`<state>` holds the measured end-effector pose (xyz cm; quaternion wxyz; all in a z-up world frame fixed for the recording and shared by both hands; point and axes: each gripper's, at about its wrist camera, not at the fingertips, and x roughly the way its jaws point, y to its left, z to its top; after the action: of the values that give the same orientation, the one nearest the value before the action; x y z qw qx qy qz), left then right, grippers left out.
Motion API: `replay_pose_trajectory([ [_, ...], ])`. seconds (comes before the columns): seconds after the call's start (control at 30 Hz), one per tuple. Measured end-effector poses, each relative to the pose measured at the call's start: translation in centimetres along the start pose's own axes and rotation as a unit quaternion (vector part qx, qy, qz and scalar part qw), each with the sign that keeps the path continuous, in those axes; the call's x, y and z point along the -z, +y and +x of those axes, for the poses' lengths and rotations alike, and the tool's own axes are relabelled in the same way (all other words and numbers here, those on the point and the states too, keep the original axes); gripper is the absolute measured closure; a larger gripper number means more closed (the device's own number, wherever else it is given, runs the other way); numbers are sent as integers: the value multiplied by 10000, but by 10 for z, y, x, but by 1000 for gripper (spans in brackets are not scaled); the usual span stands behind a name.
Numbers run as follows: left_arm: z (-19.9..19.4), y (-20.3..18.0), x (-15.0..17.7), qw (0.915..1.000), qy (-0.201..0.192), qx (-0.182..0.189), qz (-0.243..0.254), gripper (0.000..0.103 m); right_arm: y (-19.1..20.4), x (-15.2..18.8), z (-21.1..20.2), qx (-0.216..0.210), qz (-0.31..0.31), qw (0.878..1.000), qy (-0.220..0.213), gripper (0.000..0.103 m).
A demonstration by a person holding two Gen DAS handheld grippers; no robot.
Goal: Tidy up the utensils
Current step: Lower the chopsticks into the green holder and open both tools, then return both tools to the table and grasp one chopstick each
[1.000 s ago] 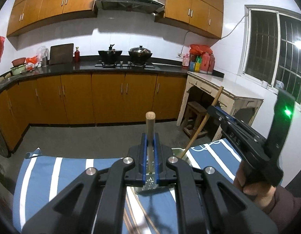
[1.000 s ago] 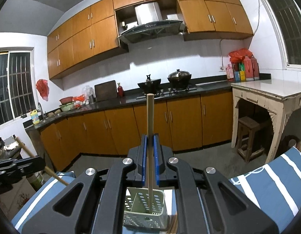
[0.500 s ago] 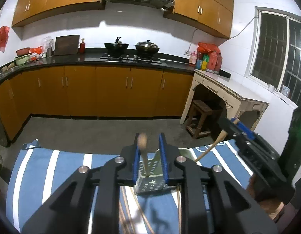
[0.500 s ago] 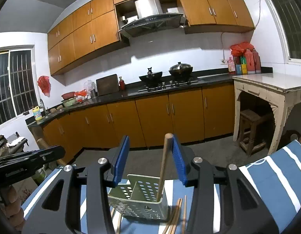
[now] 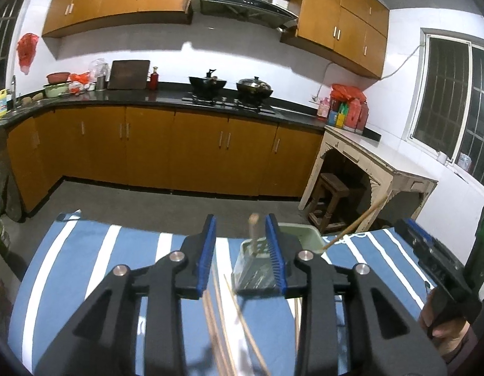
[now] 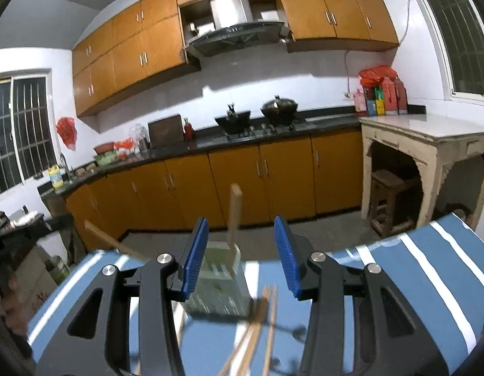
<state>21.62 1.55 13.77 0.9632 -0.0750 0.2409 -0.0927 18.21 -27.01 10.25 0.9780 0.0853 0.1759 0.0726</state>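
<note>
The left gripper [image 5: 243, 250] has its jaws opening, pinching nothing; a wooden stick [image 5: 253, 230] stands between them, inside the green perforated holder [image 5: 257, 269] on the striped bench [image 5: 85, 266]. The right gripper [image 6: 240, 255] has its jaws spread, empty, with another wooden utensil [image 6: 234, 216] upright in the holder at twelve o'clock. Loose chopsticks [image 6: 257, 326] lie at six o'clock of the holder.

**Both tongs stand parted**

Our left tongs [image 5: 243, 250] angle downward, their blue-padded jaws opening, the pads pressing on nothing. Our right tongs [image 6: 240, 257] point slightly below level, jaws apart and gripping nothing. Our right hand [image 5: 442, 332] wraps the handle at the left view's right edge.
</note>
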Motion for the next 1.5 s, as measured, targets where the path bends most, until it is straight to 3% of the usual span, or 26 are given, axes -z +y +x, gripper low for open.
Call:
replay_pose_trajectory([
  [0.13,-9,11,34,9996,105,-278,25,62,-14,41,6,196,31,9982,564,58],
  [0.3,16,26,89,9952,758,-612,-7,59,-27,104,31,273,272,9877,1513,58],
  [0.4,33,37,121,9910,1146,-685,-137,59,-25,133,48,220,314,9784,2032,65],
  [0.63,57,50,164,9833,1684,-626,-290,60,-13,162,70,312,38,9661,2561,72],
  [0.77,65,46,174,9811,1828,-613,-187,62,-11,167,69,533,-229,9659,2522,91],
  [0.83,69,43,178,9800,1899,-572,-175,64,-17,167,68,534,-145,9667,2500,95],
  [1.07,84,34,187,9766,2095,-451,-174,75,-51,160,64,1039,337,9648,2391,95],
  [1.5,93,12,196,9750,2132,-552,287,92,-54,159,65,1080,277,9647,2388,95],
])
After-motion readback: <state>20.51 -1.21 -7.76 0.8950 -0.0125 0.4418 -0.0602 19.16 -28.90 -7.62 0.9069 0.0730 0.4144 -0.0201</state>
